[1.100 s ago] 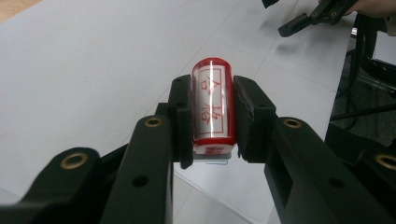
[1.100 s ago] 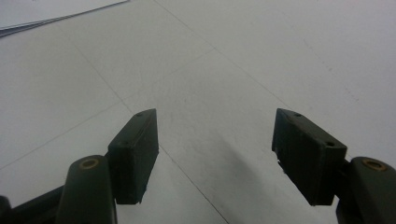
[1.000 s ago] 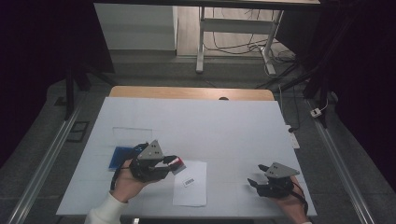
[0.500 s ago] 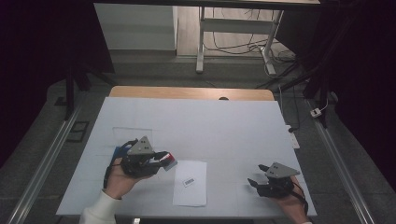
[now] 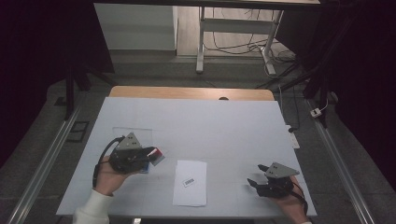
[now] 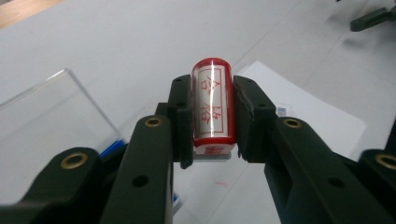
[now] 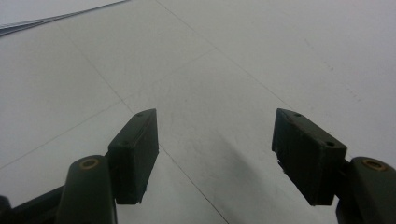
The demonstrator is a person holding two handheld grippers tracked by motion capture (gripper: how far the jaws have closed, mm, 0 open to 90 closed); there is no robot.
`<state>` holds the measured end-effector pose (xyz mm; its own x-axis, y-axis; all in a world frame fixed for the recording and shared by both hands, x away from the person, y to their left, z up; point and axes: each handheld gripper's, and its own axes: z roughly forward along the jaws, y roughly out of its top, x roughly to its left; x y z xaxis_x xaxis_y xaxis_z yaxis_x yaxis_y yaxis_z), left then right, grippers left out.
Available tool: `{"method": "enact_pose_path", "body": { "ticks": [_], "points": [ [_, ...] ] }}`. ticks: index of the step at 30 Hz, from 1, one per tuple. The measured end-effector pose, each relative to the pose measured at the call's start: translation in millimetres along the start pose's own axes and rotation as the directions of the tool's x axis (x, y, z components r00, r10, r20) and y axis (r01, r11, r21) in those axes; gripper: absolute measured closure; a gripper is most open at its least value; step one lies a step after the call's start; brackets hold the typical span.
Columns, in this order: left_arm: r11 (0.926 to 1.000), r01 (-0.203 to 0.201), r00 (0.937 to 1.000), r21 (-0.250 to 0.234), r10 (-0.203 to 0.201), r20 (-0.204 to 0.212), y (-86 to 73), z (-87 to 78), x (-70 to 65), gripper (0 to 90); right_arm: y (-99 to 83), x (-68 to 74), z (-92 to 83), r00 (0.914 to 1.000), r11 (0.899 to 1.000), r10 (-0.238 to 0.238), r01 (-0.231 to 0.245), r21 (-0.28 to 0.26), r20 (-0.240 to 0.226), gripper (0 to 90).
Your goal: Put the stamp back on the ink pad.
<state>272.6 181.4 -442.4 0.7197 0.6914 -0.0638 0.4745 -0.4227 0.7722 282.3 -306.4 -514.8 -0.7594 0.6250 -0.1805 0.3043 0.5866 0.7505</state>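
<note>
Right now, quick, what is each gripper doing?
Left gripper: closed on a red stamp.
Right gripper: open, holding nothing, over the table.

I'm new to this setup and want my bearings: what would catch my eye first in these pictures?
First the red stamp, clamped between the jaws of the left gripper near the table's left side. Next the white paper sheet with a small printed label, lying at the front middle of the white table. At front right, the right gripper rests with jaws wide open and nothing between them.

Lab: white test table, floor cables.
</note>
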Motion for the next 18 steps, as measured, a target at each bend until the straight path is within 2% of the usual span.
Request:
{"method": "enact_pose_path", "body": {
  "ticks": [12,18],
  "points": [
    [0.9988,0.047,0.9978,0.011,-0.047,-0.047,-9.9,-6.5,18.0,69.8,-0.3,0.7,0.2,1.0000,1.000,0.001,-0.001,0.001,-0.003,31.1],
    [0.9972,0.068,0.9952,0.032,-0.065,-0.073,-15.6,-5.4,26.4,69.8,-0.4,0.7,-0.3,1.0000,1.000,0.002,-0.002,-0.003,-0.002,31.1]
  ]
}}
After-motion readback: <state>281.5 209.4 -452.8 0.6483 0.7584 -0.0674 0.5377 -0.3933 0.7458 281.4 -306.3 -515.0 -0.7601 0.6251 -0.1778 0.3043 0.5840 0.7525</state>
